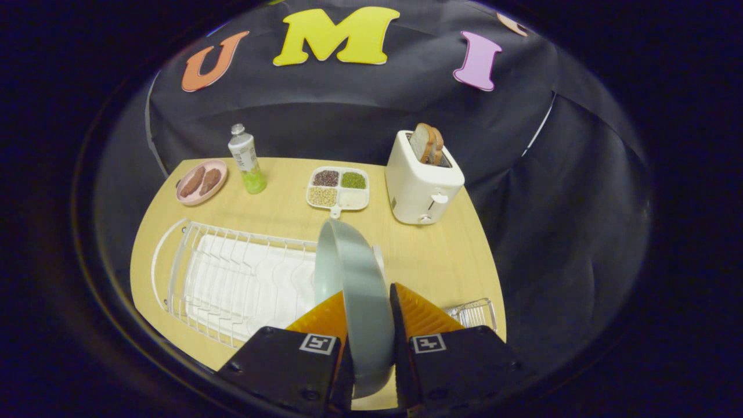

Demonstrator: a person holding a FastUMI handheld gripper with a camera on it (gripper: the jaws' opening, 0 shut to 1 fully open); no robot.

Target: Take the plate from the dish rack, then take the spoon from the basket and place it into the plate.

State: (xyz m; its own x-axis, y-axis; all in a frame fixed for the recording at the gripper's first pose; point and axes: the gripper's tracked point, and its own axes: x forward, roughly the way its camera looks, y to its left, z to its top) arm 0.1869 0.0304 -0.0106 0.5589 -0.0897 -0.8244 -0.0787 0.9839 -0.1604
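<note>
A pale grey-green plate (354, 278) stands on edge between my two fingers, and my gripper (368, 307) is shut on its rim. The plate is held above the right end of the white wire dish rack (232, 278), which lies just ahead and left of the fingers with a white tray under it. A small wire basket (473, 313) pokes out just right of my right finger (421, 313). What lies in the basket is hidden from me.
Beyond the rack on the wooden table (435, 261) stand a white toaster (421, 183) with bread slices, a divided dish (338, 188) of beans, a tube (246, 158) standing cap down and a pink plate (201, 182) with two brown pieces.
</note>
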